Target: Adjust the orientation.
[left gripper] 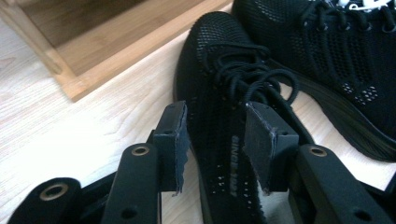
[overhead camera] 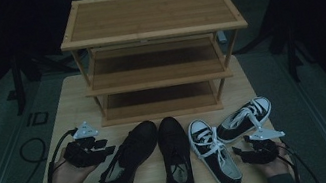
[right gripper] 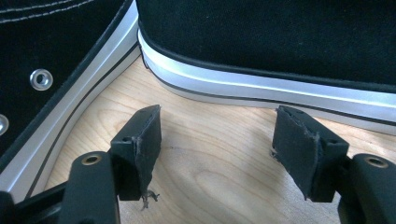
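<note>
Left gripper [overhead camera: 105,150] sits at the counter's [overhead camera: 61,114] left edge, jaws spread on either side of the nearest black mesh shoe's [overhead camera: 129,158] collar, pads not pressing; I can't tell whether either one touches it. Right gripper [overhead camera: 238,151] hovers near the counter's front right corner, jaws spread over bare wood, just short of the two black-and-white sneakers.

A three-tier bamboo shoe rack [overhead camera: 156,52], all shelves bare, stands at the back of the counter. Four shoes line its front edge: two black mesh ones, the left one [left gripper: 219,116] and its mate [overhead camera: 175,158], then two sneakers, one [overhead camera: 213,156] pointing toward the rack, the other [overhead camera: 246,118] angled beside it.

Looks like the grasp stage of shelving the shoes. Next the left gripper should close on the collar wall, then lift cleanly toward a shelf.
</note>
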Available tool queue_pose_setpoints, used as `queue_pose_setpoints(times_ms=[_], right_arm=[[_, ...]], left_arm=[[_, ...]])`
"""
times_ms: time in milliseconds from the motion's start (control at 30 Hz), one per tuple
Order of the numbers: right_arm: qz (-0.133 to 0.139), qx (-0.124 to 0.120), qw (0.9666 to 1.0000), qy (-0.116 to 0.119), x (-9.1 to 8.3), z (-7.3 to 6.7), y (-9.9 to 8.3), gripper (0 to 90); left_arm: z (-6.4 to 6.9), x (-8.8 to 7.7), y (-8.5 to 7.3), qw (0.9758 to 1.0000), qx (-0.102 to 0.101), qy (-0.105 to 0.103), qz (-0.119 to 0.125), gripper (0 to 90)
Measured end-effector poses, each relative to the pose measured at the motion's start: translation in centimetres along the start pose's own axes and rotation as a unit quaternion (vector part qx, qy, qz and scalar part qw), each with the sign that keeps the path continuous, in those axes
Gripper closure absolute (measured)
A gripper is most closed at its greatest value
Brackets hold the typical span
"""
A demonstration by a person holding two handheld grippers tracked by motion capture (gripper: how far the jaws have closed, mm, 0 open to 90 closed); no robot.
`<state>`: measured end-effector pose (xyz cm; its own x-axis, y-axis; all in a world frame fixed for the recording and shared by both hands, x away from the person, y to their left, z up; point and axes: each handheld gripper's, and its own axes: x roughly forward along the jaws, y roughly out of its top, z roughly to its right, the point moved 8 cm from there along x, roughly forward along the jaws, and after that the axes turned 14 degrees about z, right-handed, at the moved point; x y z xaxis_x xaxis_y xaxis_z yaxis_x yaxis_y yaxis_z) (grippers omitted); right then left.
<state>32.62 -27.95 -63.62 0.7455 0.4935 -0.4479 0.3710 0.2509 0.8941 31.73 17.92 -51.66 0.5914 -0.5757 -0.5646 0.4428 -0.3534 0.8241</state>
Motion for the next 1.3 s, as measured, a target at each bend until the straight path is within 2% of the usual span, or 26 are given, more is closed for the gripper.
queue_pose_setpoints(times_ms=[300,633,700,967,1000,1100,1233,1300], right_arm=[[0.0,0.0,1.0,0.0,0.0,0.0,0.0,32.1],[0.0,0.0,1.0,0.001,0.0,0.0,0.0,32.1],[0.0,0.0,1.0,0.001,0.0,0.0,0.0,32.1],[0.0,0.0,1.0,0.001,0.0,0.0,0.0,31.9],[0.0,0.0,1.0,0.001,0.0,0.0,0.0,31.8],[0.0,0.0,1.0,0.001,0.0,0.0,0.0,31.8],[0.0,-0.001,1.0,0.002,0.0,0.0,0.0,31.5],[-0.001,-0.001,1.0,0.002,0.0,0.0,0.0,31.5]], left_arm=[[1.0,0.3,-0.1,0.9998,0.013,-0.01,-0.014,59.2],[1.5,1.2,-0.8,0.9987,0.029,-0.004,-0.042,63.0],[1.4,1.6,-1.1,0.997,0.05,0.015,-0.057,63.3],[1.5,2.7,-1.7,0.9954,0.055,0.019,-0.077,66.6],[1.4,3.1,-1.9,0.9943,0.058,0.024,-0.085,66.6],[1.4,3.3,-2.0,0.9944,0.054,0.025,-0.088,68.4],[1.4,3.4,-2.0,0.9937,0.053,0.031,-0.094,73.0],[1.4,3.4,-2.0,0.9933,0.057,0.036,-0.094,78.2]])
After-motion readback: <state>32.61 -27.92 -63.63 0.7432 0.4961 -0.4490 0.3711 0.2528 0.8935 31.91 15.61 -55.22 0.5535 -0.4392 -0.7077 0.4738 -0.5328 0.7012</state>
